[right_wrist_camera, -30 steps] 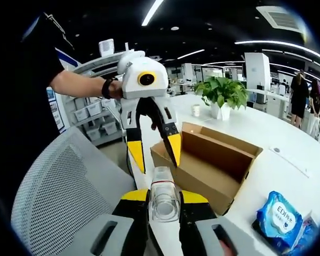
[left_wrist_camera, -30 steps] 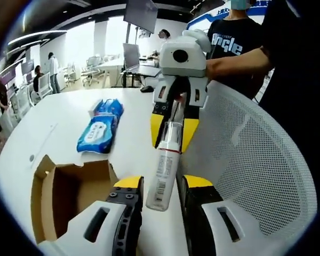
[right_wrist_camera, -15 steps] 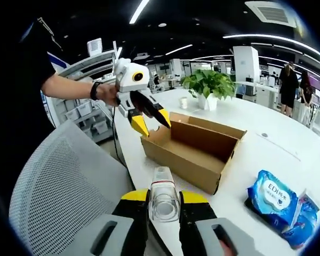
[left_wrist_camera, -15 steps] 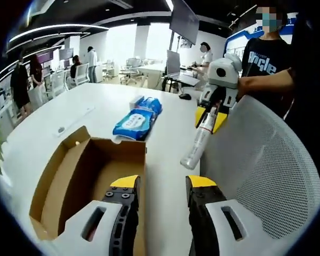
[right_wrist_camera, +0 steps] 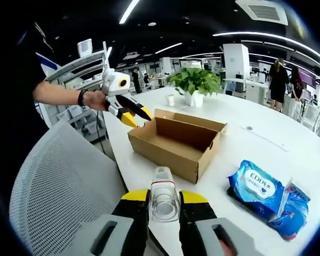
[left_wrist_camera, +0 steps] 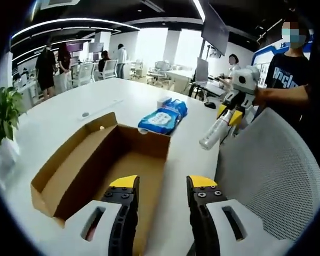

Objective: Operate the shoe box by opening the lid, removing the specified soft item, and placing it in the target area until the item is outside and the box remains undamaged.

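A clear bottle (right_wrist_camera: 163, 198) is clamped between the jaws of the right hand-held gripper (right_wrist_camera: 163, 205), lifted above the tabletop (right_wrist_camera: 256, 152) near its front edge, beside a mesh chair back (right_wrist_camera: 58, 186). The box (right_wrist_camera: 176, 138) is seen open, lid off, and it looks empty inside, so the removal step is judged done and the carrying-to-target step in hand. The left hand-held gripper (left_wrist_camera: 161, 186) is held released over the box's near end, jaws parted with nothing between them. Wipe packs (right_wrist_camera: 269, 194) are seen lying toward the far side of the tabletop, well apart from the box. Next, the bottle would need lowering onto bare tabletop clear of the box walls, then letting go; where the target lies cannot be told.
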The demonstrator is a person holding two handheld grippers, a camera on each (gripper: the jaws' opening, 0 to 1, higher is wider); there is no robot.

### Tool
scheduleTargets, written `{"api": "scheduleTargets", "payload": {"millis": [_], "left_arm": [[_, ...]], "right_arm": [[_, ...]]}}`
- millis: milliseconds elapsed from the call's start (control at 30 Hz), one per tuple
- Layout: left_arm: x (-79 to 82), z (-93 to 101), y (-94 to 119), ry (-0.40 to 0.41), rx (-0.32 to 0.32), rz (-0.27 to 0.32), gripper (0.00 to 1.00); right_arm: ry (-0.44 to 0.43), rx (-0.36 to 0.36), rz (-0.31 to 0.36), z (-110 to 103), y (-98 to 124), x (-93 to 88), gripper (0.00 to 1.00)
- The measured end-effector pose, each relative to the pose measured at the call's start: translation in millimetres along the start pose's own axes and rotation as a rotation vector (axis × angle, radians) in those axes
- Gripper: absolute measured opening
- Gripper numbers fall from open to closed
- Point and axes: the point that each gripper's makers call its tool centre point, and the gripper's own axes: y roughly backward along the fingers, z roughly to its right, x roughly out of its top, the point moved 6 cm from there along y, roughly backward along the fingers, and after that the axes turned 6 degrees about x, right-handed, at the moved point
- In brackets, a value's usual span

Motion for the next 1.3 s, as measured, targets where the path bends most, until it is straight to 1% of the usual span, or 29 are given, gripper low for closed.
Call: {"api": "scheduleTargets", "payload": {"millis": [67,133,300,400,533,700,867,1067,1300], "left_arm": [[-1.3,-0.7,0,0.024,0.009,0.01,0.36],[-4.2,-1.3,0,0.021,0.026,0.002,0.37],[-7.1,-0.8,0,0.034,0.036,-0.001,0.37],[-7.7,-0.8,0,0.046,0.044,0.005,0.37],[-9.4,0.8,0,0.052,0.053,0.005,0.36],[-10.5,4.1,0,0.061,0.059,0.009,0.36],[-12.1,5.8,0,0.073,0.063,0.01,0.36],[-13.9,6.0,2,0.093,0.076,0.014,0.36],[-16.5,3.7,8,0.117,0.1,0.02,0.35]], "right_arm": [[0.0,-0.009,-0.008,3,3,-0.7,0.17],[-0.003,-0.017,-0.01,9,7,-2.1,0.17],[-0.011,-0.038,-0.016,22,12,-3.5,0.17],[-0.014,-0.046,-0.014,28,13,-1.6,0.17],[-0.005,-0.062,-0.03,40,14,0.0,0.17],[0.013,-0.073,-0.032,55,21,10.2,0.17],[0.035,-0.086,-0.05,69,27,19.4,0.17],[0.018,-0.107,-0.03,86,34,24.6,0.17],[0.019,-0.117,-0.048,109,37,28.3,0.17]]}}
